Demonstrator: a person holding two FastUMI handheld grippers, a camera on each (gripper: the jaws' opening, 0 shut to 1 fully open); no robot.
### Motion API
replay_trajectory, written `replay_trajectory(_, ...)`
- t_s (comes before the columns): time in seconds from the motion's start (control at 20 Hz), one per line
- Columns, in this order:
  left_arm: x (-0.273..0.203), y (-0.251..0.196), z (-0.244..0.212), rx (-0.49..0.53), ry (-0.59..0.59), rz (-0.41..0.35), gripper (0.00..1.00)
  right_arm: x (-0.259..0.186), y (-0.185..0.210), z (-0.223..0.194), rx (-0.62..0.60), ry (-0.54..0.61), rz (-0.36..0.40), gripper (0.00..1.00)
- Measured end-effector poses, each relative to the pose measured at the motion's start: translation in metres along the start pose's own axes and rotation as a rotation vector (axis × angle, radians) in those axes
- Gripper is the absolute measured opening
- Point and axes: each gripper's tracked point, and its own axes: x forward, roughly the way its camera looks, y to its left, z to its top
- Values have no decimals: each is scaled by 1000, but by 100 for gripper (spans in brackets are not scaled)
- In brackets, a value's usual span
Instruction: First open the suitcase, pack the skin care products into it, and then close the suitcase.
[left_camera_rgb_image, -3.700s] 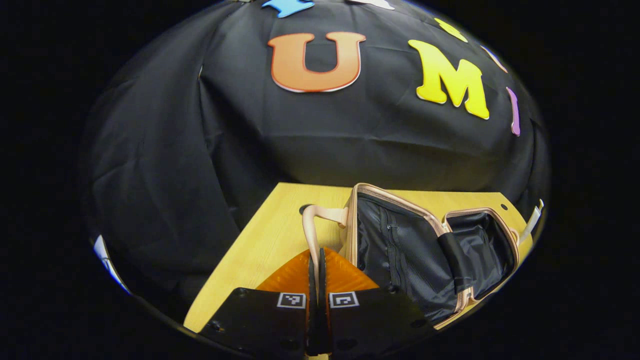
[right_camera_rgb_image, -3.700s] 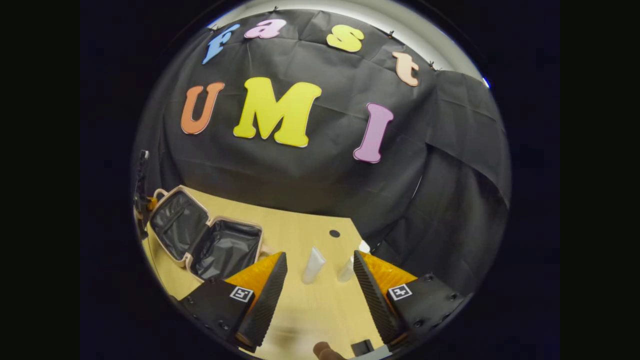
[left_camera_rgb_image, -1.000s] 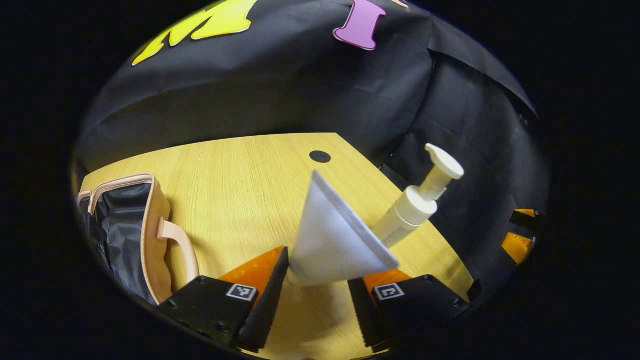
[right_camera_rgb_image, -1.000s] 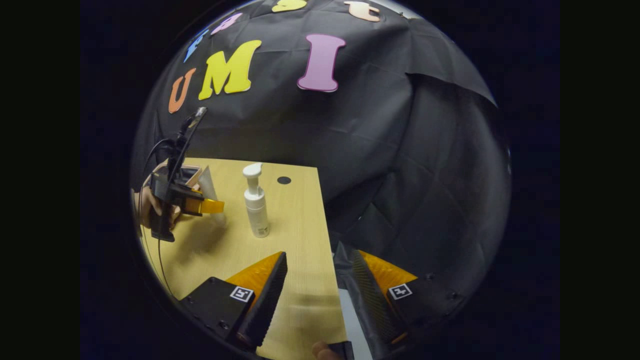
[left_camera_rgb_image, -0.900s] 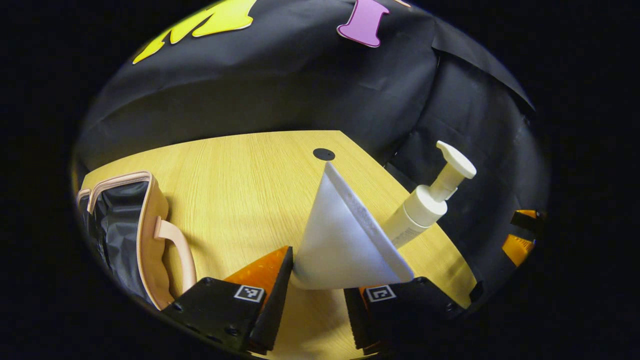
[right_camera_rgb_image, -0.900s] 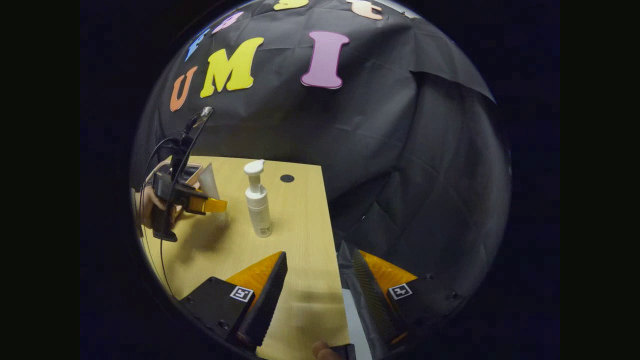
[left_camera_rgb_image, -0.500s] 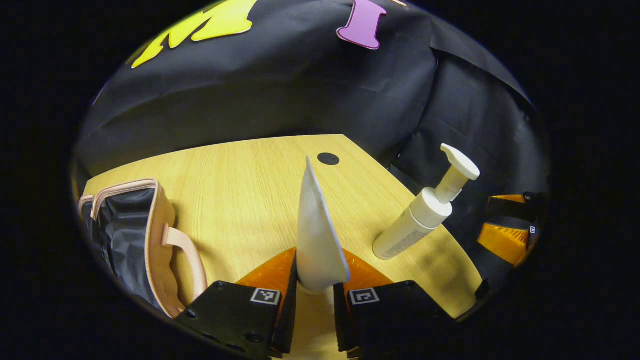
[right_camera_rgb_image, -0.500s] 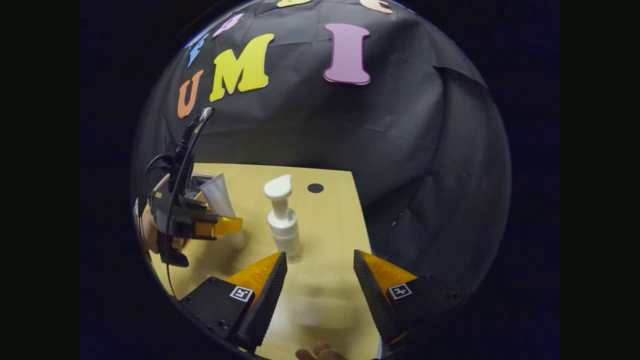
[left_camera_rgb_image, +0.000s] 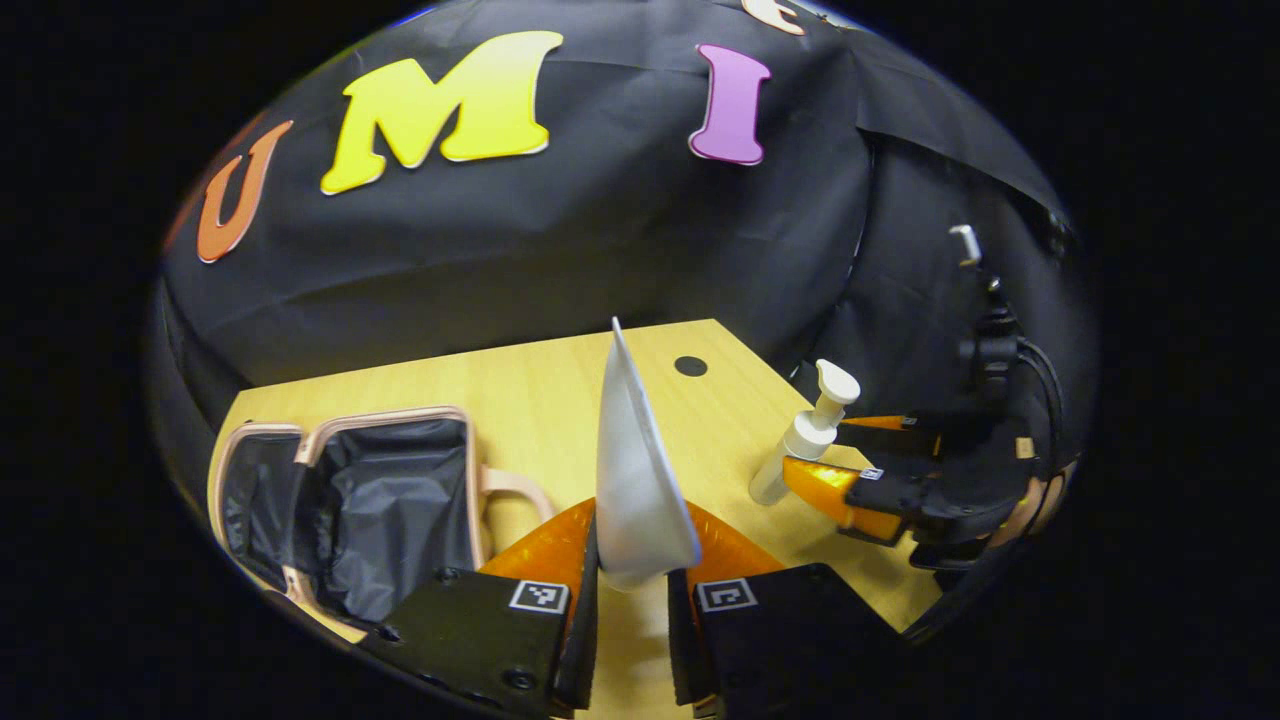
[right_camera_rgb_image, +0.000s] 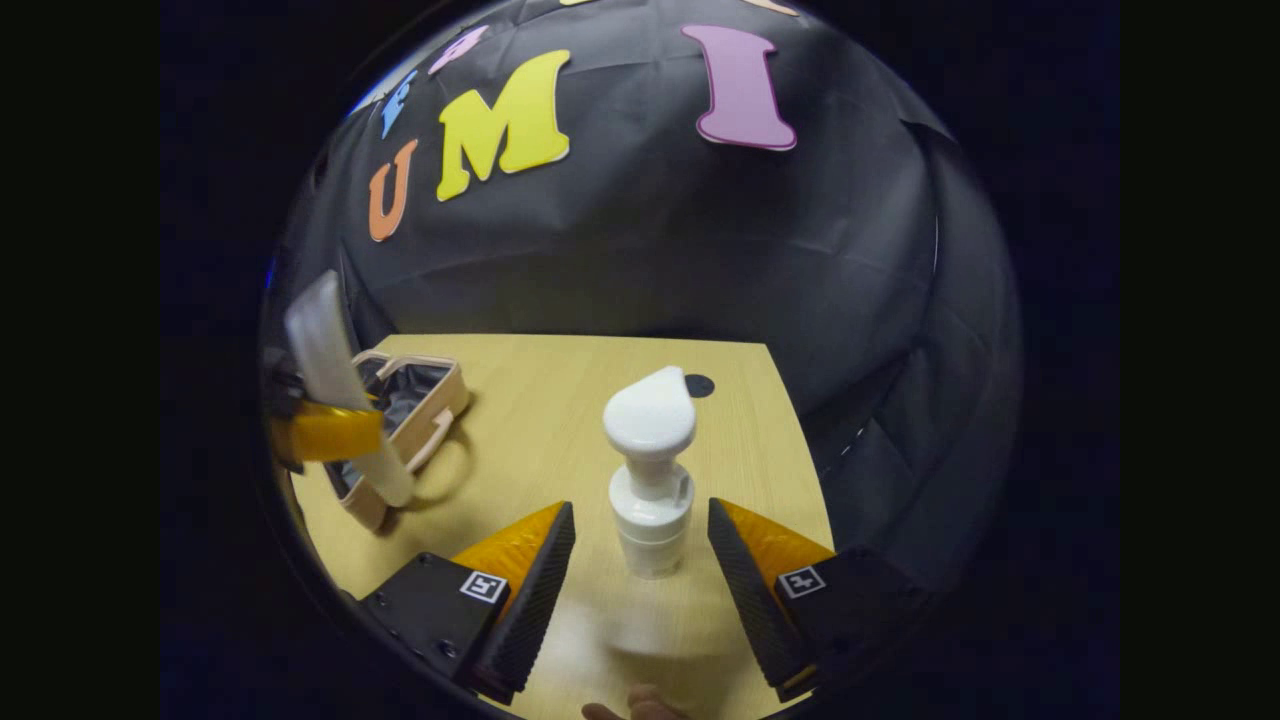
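My left gripper (left_camera_rgb_image: 628, 590) clamps a smooth white tube (left_camera_rgb_image: 630, 470); my right gripper (right_camera_rgb_image: 640, 560) stands spread around the pump bottle (right_camera_rgb_image: 650, 480), not touching it.

bare table (right_camera_rgb_image: 560, 420) between open suitcase (right_camera_rgb_image: 405, 420), pump bottle (right_camera_rgb_image: 650, 480)

Each camera sits on its gripper, looking forward and down across the desk (left_camera_rgb_image: 520, 385). Both see the suitcase (right_camera_rgb_image: 415, 405) and pump bottle (right_camera_rgb_image: 650, 470).
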Motion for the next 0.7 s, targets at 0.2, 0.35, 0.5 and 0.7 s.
replay_trajectory(0.2,-66,31,-2,-37,8,90,32,16,2,-6,10,20,-31,80)
replay_trajectory(0.35,-108,55,-9,-71,37,141,32,19,1,-5,-3,17,-71,78)
replay_trajectory(0.5,-136,91,-11,-75,35,194,32,24,-1,-4,-7,15,-115,72)
replay_trajectory(0.7,-158,136,-7,-83,15,242,32,20,-5,-5,20,23,-157,52)
